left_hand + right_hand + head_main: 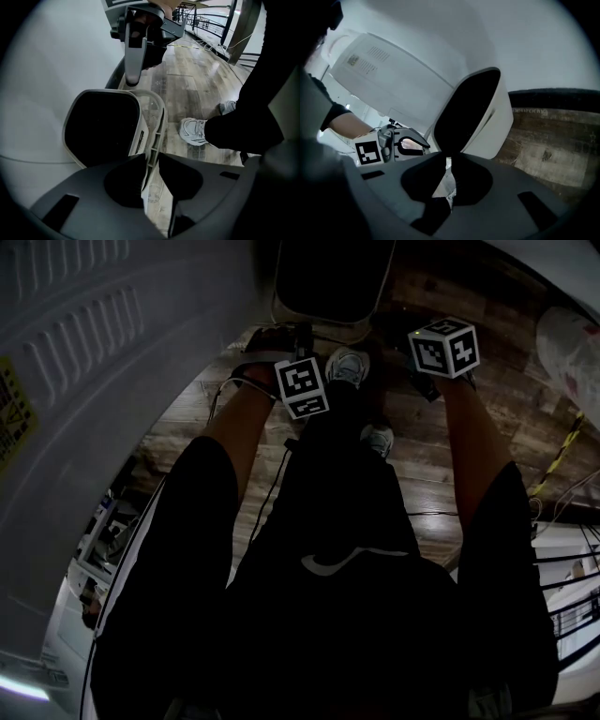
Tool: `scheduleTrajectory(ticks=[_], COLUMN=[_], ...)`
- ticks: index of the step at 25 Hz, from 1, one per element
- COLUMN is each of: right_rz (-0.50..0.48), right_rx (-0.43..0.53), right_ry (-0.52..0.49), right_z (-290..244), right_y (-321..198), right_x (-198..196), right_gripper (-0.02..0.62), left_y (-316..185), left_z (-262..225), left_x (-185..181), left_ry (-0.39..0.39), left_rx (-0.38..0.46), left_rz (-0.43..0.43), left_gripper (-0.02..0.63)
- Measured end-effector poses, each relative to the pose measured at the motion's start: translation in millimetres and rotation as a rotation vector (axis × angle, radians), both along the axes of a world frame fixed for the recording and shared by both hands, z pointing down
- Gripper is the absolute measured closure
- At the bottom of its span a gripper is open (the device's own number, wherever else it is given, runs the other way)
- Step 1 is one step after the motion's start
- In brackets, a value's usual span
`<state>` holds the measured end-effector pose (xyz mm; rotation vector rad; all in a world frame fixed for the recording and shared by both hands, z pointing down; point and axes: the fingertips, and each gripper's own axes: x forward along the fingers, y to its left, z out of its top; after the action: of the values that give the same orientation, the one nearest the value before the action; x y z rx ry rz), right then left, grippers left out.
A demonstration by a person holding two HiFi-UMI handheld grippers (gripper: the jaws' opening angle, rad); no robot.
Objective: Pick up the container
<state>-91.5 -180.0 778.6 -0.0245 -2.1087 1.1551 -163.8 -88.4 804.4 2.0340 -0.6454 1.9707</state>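
The container (330, 319) is a white bin with a dark inside, seen at the top of the head view beyond my shoes. In the left gripper view its near rim (154, 126) runs between the jaws of my left gripper (151, 161), which is shut on it. The right gripper (449, 161) is shut on the opposite rim of the container (499, 117), which looks tilted in that view. Each gripper shows in the other's view: the right gripper (132, 80) reaches down to the far rim, and the left gripper (417, 143) sits at the left. Both marker cubes (302, 385) (443, 346) show in the head view.
A large white curved wall (94, 381) rises at the left, close to the bin. The floor (441, 456) is wood planks. My shoes (349, 367) (197, 131) stand right beside the bin. A black railing (211, 23) and cables (558, 456) lie further off.
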Motion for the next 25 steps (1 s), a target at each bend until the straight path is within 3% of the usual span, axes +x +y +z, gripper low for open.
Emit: scheduleTrajectory(ticks=[7, 12, 19, 25], right_rz=[-0.249, -0.278, -0.57, -0.746], right_rx=[0.16, 0.184, 0.514, 0.737], right_ry=[-0.013, -0.045, -0.034, -0.043], right_z=[-35.9, -64.2, -85.6, -104.6], right_y=[15.4, 25.2, 28.9, 19.1], right_x=[8.4, 1.9, -10.2, -21.5], right_gripper=[0.501, 0.436, 0.428, 0.428], left_y=[-5.4, -14.5, -32.9, -57.0], left_z=[-30.4, -49.2, -81.2, -111.4], left_x=[-1.5, -0.2, 9.2, 16.2], left_ry=[0.007, 0.023, 0.078, 0.139], left_rx=[-0.043, -0.076, -0.082, -0.052], left_rz=[0.0, -0.008, -0.005, -0.048], left_gripper=[0.508, 0.508, 0.506, 0.506])
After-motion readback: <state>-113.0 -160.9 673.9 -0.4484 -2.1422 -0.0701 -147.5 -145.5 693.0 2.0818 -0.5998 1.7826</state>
